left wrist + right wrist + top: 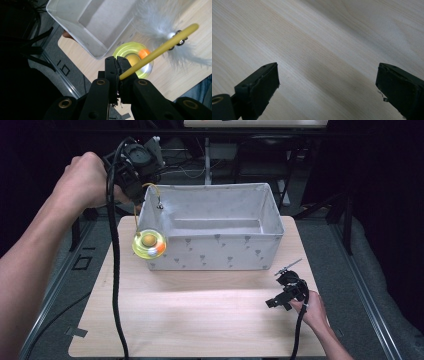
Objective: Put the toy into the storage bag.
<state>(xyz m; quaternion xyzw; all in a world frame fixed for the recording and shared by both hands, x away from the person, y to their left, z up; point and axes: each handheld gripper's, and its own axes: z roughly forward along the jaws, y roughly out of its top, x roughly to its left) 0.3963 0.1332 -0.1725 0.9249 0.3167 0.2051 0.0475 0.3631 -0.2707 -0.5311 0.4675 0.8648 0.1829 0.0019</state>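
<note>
My left forearm (30, 245) comes closest to the high view, running up the left edge to my left hand (86, 180), raised above the far-left corner of the worktop (200, 320); in that hand my left tongs (116, 65) are pressed together on the end of a thin yellow wand (160, 50), which I hold just outside the left end of the box; in the left gripper view the wand slants up to the right from between the jaws, past a small metal bell (181, 41) and a spray of white feathers (155, 22) fixed near its far end; a black cable (114, 270) trails from these tongs down across the left of the worktop towards the near edge; below the tongs, at the box's near-left corner, sits a round yellow-green disc toy (149, 243) with an orange ball and a white ball in its ring and a duller yellow centre; whether the disc rests on the worktop or hangs from the wand I cannot tell; moving right, the grey fabric box (215, 250) with its small printed pattern stands open at the far middle of the worktop, its inside bare; further right, near the front-right corner, my right hand (312, 310) holds the right tongs (327, 85) low over the pale wood, well apart from the box; in the right gripper view their jaws stand wide apart with bare wood grain between them.
</note>
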